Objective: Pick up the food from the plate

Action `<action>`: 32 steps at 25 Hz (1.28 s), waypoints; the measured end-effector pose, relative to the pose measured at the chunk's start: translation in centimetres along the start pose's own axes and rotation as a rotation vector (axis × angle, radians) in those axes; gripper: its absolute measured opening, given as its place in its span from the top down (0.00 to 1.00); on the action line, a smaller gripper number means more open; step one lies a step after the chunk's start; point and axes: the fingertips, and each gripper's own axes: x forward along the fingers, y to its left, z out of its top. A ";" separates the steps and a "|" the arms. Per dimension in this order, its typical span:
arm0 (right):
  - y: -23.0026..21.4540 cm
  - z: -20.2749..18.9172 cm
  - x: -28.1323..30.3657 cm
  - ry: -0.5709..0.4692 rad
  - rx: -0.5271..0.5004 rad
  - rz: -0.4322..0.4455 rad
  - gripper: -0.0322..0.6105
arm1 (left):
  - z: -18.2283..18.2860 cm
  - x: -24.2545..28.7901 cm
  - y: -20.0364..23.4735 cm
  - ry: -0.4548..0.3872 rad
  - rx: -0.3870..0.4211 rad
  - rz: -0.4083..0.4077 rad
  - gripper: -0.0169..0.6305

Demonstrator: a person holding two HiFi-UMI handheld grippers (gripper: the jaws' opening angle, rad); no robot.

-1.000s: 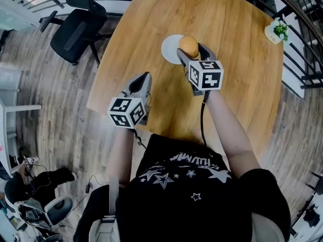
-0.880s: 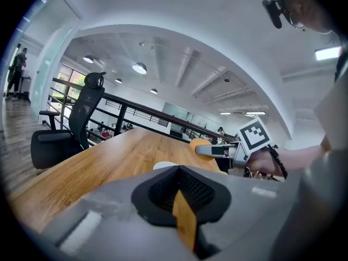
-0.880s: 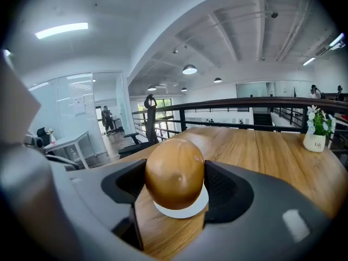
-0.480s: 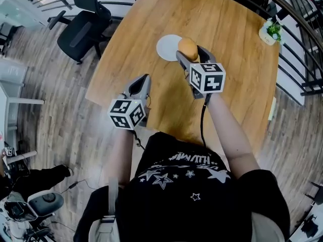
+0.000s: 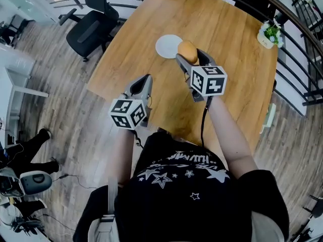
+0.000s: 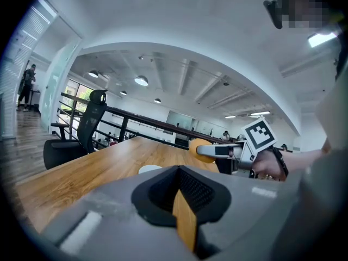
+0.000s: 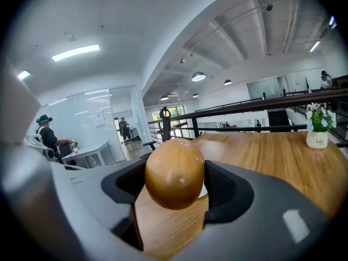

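A round golden-brown bun [image 5: 187, 49] is clamped between the jaws of my right gripper [image 5: 191, 55], held in the air just right of the small white plate [image 5: 166, 45] on the wooden table [image 5: 232, 39]. In the right gripper view the bun [image 7: 174, 173] fills the gap of the right gripper [image 7: 174, 188], both pads pressing its sides. The plate looks bare. My left gripper [image 5: 143, 80] hovers over the table's near-left edge, shut with nothing in it. From the left gripper view, the left gripper [image 6: 182, 200] points toward the plate [image 6: 148, 169] and the held bun [image 6: 197, 145].
A small white pot with a green plant [image 5: 270, 34] stands at the table's far right corner. A black office chair [image 5: 93, 26] sits off the table's left side. Black railings run behind the table. A person [image 7: 46, 135] stands far off at a desk.
The right gripper keeps its hold on the bun and has drawn slightly away from the plate, which now shows more fully. The left gripper has stayed where it was.
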 end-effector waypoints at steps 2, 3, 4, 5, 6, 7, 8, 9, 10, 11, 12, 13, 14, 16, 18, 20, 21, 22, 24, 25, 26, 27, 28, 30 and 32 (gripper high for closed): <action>0.1 -0.2 -1.0 -0.008 0.006 0.014 0.43 | -0.2 -0.5 -1.1 -0.005 0.005 0.007 0.97; 0.2 -0.4 -1.4 -0.009 0.008 0.022 0.43 | -0.5 -0.8 -1.5 -0.006 0.007 0.010 0.97; 0.3 -0.7 -1.8 -0.010 0.008 0.031 0.43 | -0.7 -1.1 -2.0 -0.006 0.009 0.013 0.97; 0.5 -0.8 -2.3 -0.010 0.008 0.041 0.43 | -1.0 -1.4 -2.5 -0.005 0.010 0.017 0.97; 0.6 -1.0 -2.9 -0.009 0.006 0.053 0.43 | -1.3 -1.7 -3.1 -0.004 0.009 0.020 0.97; 0.8 -1.2 -3.5 -0.008 0.004 0.065 0.43 | -1.5 -2.0 -3.7 -0.004 0.007 0.024 0.97; 1.0 -1.4 -4.2 -0.008 0.003 0.077 0.43 | -1.8 -2.3 -4.4 -0.004 0.005 0.027 0.97; 1.1 -1.6 -4.9 -0.007 0.002 0.087 0.43 | -2.1 -2.6 -5.0 -0.005 0.003 0.030 0.97; 1.1 -1.9 -5.6 -0.008 0.001 0.094 0.43 | -2.5 -2.9 -5.6 -0.006 0.003 0.034 0.97; 1.1 -2.2 -6.3 -0.009 -0.001 0.098 0.43 | -2.8 -3.3 -6.1 -0.007 0.002 0.038 0.97; 1.1 -2.5 -7.1 -0.010 -0.002 0.100 0.43 | -3.2 -3.6 -6.8 -0.009 0.001 0.041 0.97; 1.0 -2.8 -7.9 -0.011 -0.003 0.101 0.43 | -3.6 -3.9 -7.5 -0.010 0.000 0.044 0.97; 1.0 -3.2 -8.8 -0.012 -0.003 0.102 0.43 | -4.0 -4.3 -8.2 -0.011 0.001 0.046 0.97; 0.9 -3.9 -10.7 -0.015 0.002 0.108 0.43 | -4.9 -5.1 -9.9 -0.010 0.003 0.050 0.97; 1.0 -4.9 -12.7 -0.014 0.007 0.118 0.43 | -6.0 -5.9 -11.6 -0.006 0.005 0.054 0.97; 1.2 -5.9 -14.6 -0.010 0.006 0.130 0.43 | -6.9 -6.9 -13.2 -0.004 0.008 0.059 0.97; 1.2 -6.3 -15.5 -0.008 0.003 0.136 0.43 | -7.4 -7.3 -14.0 -0.005 0.009 0.063 0.97; 1.2 -6.7 -16.3 -0.006 -0.002 0.142 0.43 | -7.7 -7.7 -14.8 -0.007 0.011 0.067 0.97; 1.3 -7.3 -17.9 -0.001 -0.014 0.158 0.43 | -8.3 -8.4 -16.2 -0.012 0.010 0.077 0.97; 1.4 -7.5 -18.7 0.002 -0.020 0.168 0.43 | -8.6 -8.8 -16.9 -0.014 0.009 0.082 0.97; 1.5 -7.7 -19.4 0.004 -0.027 0.179 0.43 | -8.8 -9.2 -17.5 -0.016 0.007 0.087 0.97; 1.6 -7.8 -20.1 0.006 -0.034 0.190 0.43 | -9.1 -9.5 -18.1 -0.019 0.005 0.093 0.97; 1.6 -8.0 -20.8 0.008 -0.042 0.200 0.43 | -9.3 -9.9 -18.7 -0.022 0.003 0.099 0.97; 1.6 -8.3 -22.3 0.008 -0.059 0.217 0.43 | -9.9 -10.6 -19.9 -0.029 -0.002 0.113 0.97; 1.5 -8.7 -23.6 0.003 -0.083 0.226 0.43 | -10.5 -11.2 -21.0 -0.036 -0.007 0.130 0.97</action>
